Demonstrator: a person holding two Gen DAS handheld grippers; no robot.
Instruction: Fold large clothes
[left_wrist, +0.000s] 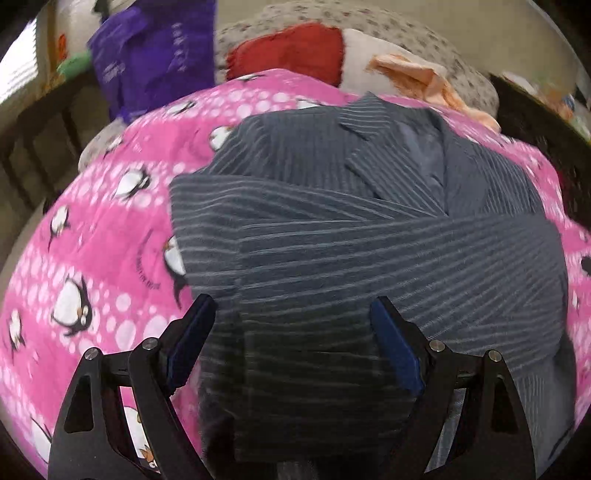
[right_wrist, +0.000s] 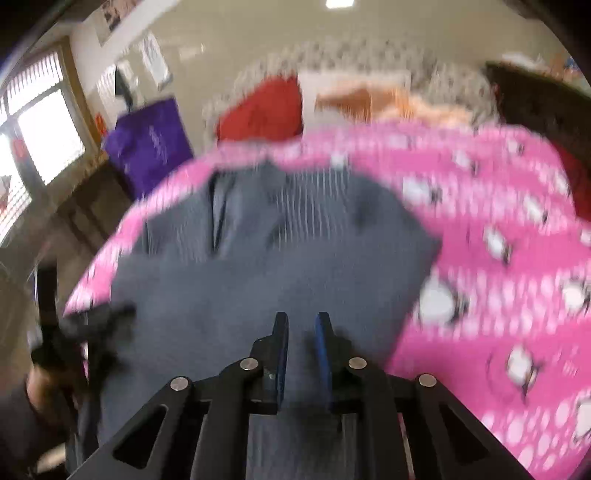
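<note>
A dark grey pinstriped jacket (left_wrist: 351, 229) lies partly folded on a pink penguin-print blanket (left_wrist: 110, 240), lapels at the far end. My left gripper (left_wrist: 291, 314) is wide open just above the jacket's near folded edge, holding nothing. In the blurred right wrist view the same jacket (right_wrist: 258, 266) lies on the blanket (right_wrist: 498, 258). My right gripper (right_wrist: 302, 325) hovers over the jacket's near part with its jaws close together, a narrow gap between them; I see no cloth between them. The left gripper (right_wrist: 74, 325) shows dimly at the left edge.
Beyond the blanket lie a red cloth (left_wrist: 291, 51), an orange cloth (left_wrist: 417, 81) and a speckled white cover (left_wrist: 369, 22). A purple bag (left_wrist: 155, 55) stands at the far left. A window (right_wrist: 40, 140) is on the left wall.
</note>
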